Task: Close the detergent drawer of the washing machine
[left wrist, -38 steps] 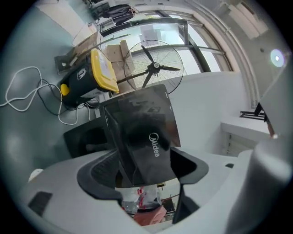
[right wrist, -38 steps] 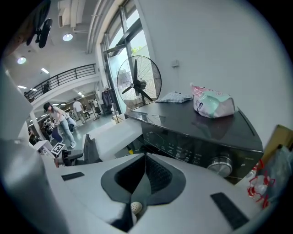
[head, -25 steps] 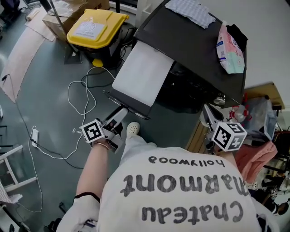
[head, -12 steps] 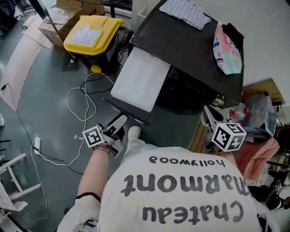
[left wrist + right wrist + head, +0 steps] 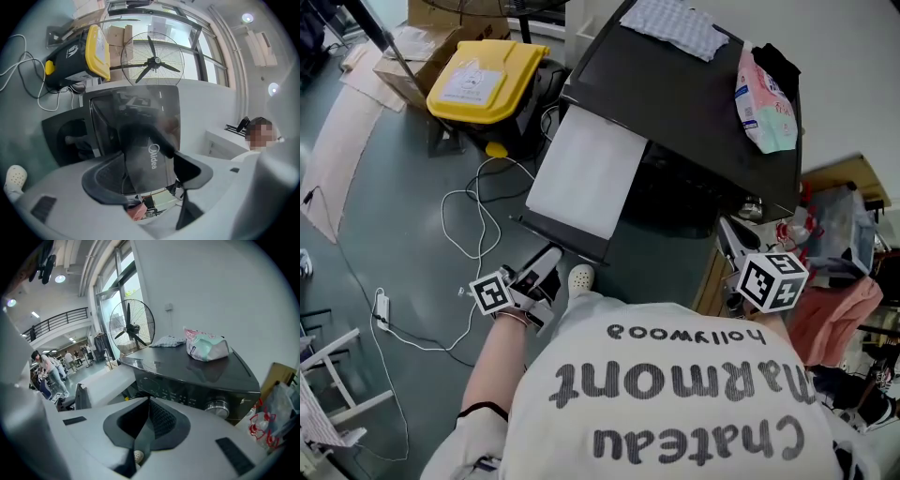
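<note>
While the detergent drawer cannot be picked out on the dark front of the washing machine (image 5: 684, 94), the left tool (image 5: 147, 173), spread, jaws just narrowing on nothing beside its open door (image 5: 586, 173), risks snagging it; the right tool (image 5: 149, 408), pressed together, may skid off the gloss.

I wear a white T-shirt (image 5: 675, 403) with big dark letters. A thin black band (image 5: 484, 409) circles my arm. My shoe (image 5: 579, 277) is white. My left gripper (image 5: 546, 263) and right gripper (image 5: 731, 234) each have a white cube with black squares.
</note>
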Available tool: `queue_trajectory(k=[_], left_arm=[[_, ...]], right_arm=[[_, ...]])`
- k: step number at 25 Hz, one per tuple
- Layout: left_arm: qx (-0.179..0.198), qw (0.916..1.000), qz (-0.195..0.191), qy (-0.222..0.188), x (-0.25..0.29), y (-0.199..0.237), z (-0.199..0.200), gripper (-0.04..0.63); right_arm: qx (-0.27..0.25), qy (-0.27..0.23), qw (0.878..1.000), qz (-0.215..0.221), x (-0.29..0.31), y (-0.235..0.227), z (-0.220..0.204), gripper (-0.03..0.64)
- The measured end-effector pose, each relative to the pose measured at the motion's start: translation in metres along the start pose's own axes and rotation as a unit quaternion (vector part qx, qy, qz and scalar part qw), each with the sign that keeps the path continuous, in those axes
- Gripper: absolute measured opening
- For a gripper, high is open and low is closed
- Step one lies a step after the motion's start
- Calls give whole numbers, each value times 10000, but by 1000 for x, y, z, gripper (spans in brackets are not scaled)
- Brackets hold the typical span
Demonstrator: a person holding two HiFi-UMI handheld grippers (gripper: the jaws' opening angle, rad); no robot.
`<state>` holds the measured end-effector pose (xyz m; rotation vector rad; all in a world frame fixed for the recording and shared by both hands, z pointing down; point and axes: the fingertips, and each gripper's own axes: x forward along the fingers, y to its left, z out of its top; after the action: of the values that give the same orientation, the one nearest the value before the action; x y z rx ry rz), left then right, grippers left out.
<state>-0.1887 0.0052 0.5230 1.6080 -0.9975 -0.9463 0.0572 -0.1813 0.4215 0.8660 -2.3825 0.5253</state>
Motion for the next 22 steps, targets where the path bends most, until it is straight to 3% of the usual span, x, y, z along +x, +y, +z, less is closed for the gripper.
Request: queue_trajectory(k=[7,22], left_arm=[[-287,9994,-192,-66,2,-6,-1,276],[-216,9994,-189,-202,17,-7,12,276]], right_arm=[[112,-18,9999,-57,-5,-5,-4,31],[146,-20,9998,-163,-14,-13,-7,31]])
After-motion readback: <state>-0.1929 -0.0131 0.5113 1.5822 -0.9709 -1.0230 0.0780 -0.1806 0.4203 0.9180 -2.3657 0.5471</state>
